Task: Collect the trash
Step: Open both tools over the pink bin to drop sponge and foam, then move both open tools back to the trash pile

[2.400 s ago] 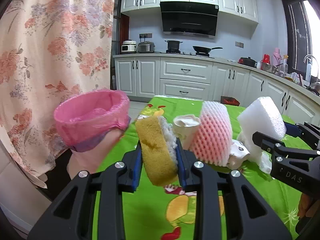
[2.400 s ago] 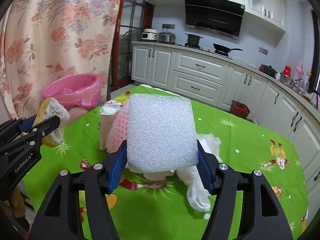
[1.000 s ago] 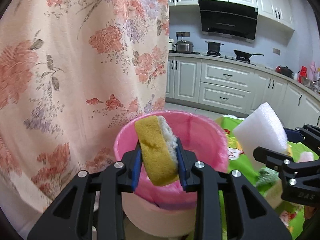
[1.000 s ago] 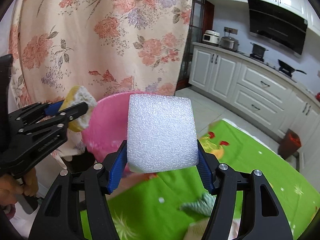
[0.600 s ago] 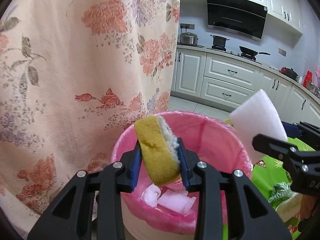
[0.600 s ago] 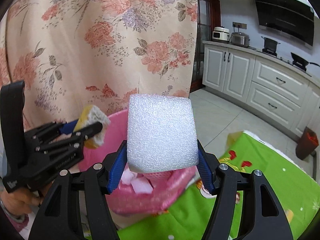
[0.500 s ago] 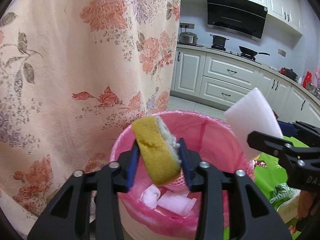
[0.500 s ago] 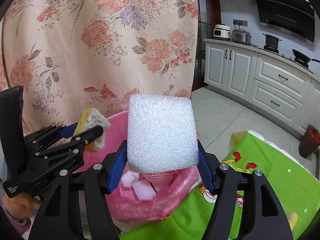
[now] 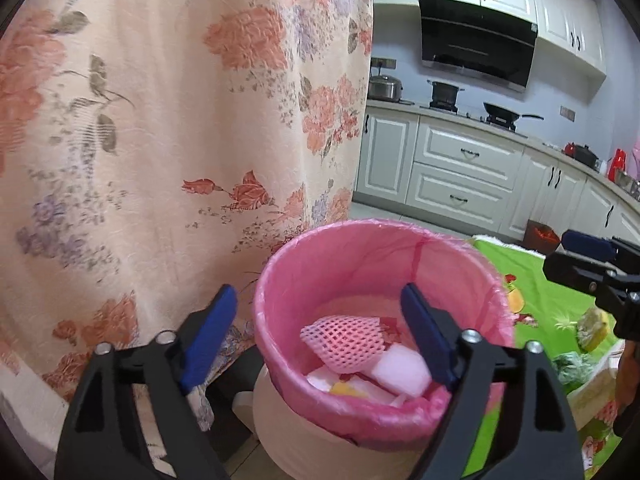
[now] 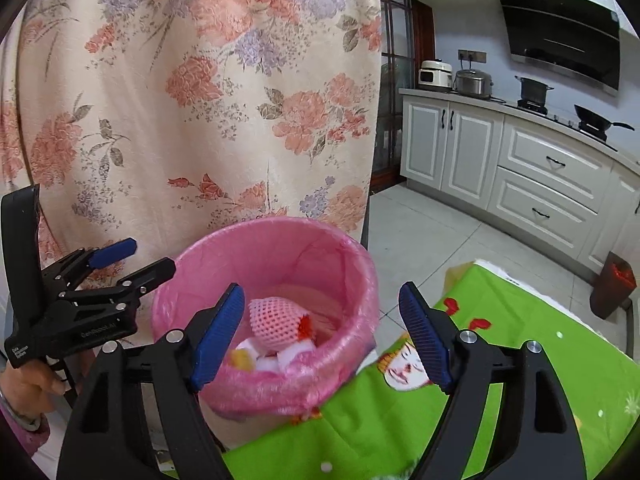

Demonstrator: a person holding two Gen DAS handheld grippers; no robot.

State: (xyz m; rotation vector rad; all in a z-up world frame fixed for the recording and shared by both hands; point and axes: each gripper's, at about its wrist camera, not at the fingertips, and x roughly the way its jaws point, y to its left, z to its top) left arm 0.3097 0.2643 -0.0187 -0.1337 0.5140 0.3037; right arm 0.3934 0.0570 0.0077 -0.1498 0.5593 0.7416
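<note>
A bin with a pink liner (image 9: 360, 248) (image 10: 332, 256) stands beside the green table. Inside it lie a pink foam net (image 9: 344, 338) (image 10: 276, 322), a white foam block (image 9: 402, 372) (image 10: 296, 350) and a bit of the yellow sponge (image 9: 346, 389) (image 10: 240, 358). My left gripper (image 9: 320, 332) is open and empty over the bin; it also shows in the right wrist view (image 10: 132, 258). My right gripper (image 10: 320, 330) is open and empty over the bin's near rim; its tip shows in the left wrist view (image 9: 592, 256).
A floral curtain (image 9: 160, 120) hangs right behind the bin. The green tablecloth (image 10: 520, 360) lies to the right, with some trash (image 9: 592, 324) on it. White kitchen cabinets (image 10: 520, 168) and a small red bin (image 10: 614, 284) stand further back.
Both grippers have opened. The yellow sponge and the white foam block have dropped into the pink bin.
</note>
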